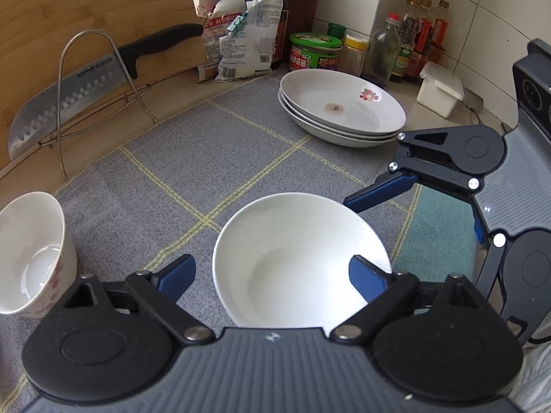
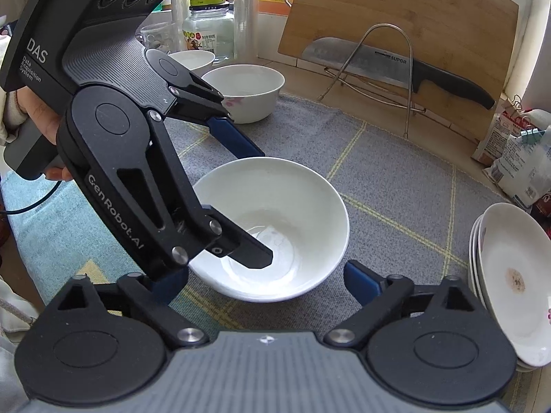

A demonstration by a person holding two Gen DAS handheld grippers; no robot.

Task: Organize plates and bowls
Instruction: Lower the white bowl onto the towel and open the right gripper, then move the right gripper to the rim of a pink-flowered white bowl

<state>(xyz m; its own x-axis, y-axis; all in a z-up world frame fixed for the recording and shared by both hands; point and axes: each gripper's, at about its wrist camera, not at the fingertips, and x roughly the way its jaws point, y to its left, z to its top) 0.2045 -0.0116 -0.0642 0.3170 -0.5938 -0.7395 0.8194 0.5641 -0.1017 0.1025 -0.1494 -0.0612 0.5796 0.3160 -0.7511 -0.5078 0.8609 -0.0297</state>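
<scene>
with the plain white bowl [image 1: 299,258] resting on the grey mat [image 1: 193,158] near the plate stack [image 1: 341,110], both left gripper [image 1: 272,275] and right gripper [image 2: 267,278] gape wide, holding nothing, so retreat cleanly without nudging its rim.

We hold our left black two-finger gripper with blue pads [image 1: 272,275] tilted downward, jaws spread wide, gripping nothing. Our right black two-finger gripper with blue pads [image 2: 267,280], at three o'clock of it, points downward too, jaws equally wide.
</scene>
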